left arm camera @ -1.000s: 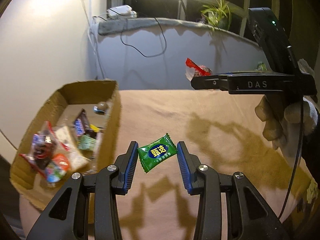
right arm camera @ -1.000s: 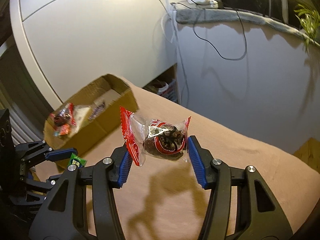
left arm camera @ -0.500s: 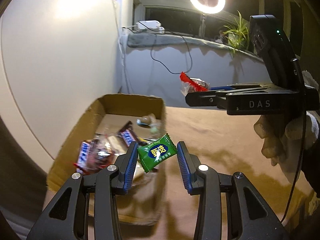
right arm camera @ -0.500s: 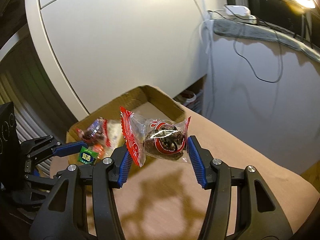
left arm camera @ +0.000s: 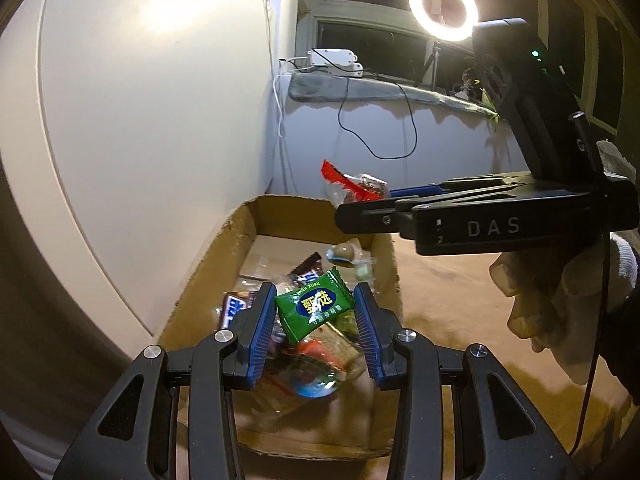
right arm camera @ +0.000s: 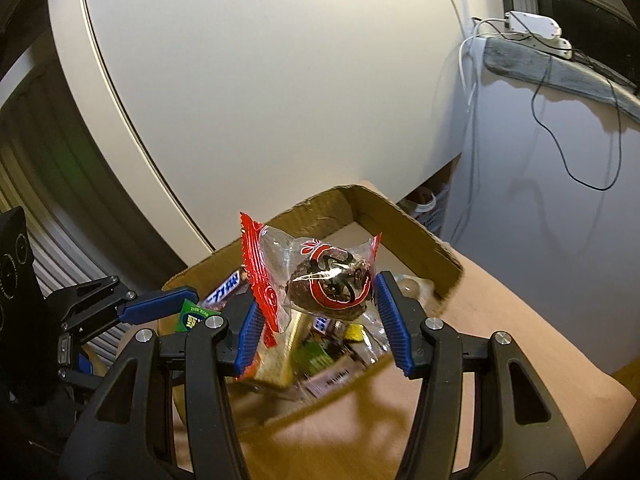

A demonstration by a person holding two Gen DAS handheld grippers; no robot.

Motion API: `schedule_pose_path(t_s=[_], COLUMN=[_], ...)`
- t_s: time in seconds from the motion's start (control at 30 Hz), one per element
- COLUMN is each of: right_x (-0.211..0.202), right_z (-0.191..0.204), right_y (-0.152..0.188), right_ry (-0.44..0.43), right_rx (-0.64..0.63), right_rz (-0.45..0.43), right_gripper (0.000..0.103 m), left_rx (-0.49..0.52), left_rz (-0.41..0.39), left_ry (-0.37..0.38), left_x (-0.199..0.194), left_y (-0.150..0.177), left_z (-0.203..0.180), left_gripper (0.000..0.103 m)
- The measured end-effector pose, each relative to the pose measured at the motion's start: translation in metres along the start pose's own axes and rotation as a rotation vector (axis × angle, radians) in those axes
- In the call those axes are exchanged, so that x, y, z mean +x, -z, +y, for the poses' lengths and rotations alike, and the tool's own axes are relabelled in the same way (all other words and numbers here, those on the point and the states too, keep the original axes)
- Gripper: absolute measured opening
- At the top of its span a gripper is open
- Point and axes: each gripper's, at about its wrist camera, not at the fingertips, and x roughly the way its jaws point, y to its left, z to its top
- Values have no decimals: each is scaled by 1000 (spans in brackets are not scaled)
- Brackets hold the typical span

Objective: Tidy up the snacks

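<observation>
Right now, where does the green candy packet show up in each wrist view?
Left wrist: green candy packet at lower centre, clamped in the left gripper, above the cardboard box.
Right wrist: small at lower left, between the same fingers.
Shared landmark: the cardboard box.

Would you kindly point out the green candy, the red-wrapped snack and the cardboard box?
green candy (left arm camera: 314,307), left wrist view, label centre.
red-wrapped snack (right arm camera: 328,286), right wrist view, dark middle.
cardboard box (left arm camera: 208,270), left wrist view, left wall.

cardboard box (left arm camera: 248,232) near wall behind left claw (left arm camera: 315,322), loose snacks (left arm camera: 316,376) inside blurred, labels unreadable
</observation>
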Motion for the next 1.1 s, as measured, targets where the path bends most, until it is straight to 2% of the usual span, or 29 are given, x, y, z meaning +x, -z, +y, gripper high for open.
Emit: schedule_pose_path(t_s=[0.47,0.67,0.73,0.8,0.97,1.1], right_x=[21,24,25,25,23,20], right_z=[3,3,3,3,3,1], right_y=[-14,-17,-18,-18,-20,-21], right_ry=[-14,-13,-10,-9,11,28], right_rx=[3,8,7,7,6,9], right_rz=[23,22,24,23,12,7], right_gripper=[59,60,60,68,79,81], left_rx=[-12,-17,-18,-17,-19,-18], left_rz=[-11,-9,-10,-11,-13,-14], left_ry=[-16,-28,-28,-33,-42,-47], left_x=[5,6,6,6,6,3], left_y=[-5,-5,-5,-6,-5,-5], left_z=[13,15,16,16,16,16], left_gripper=[39,42,47,50,56,56])
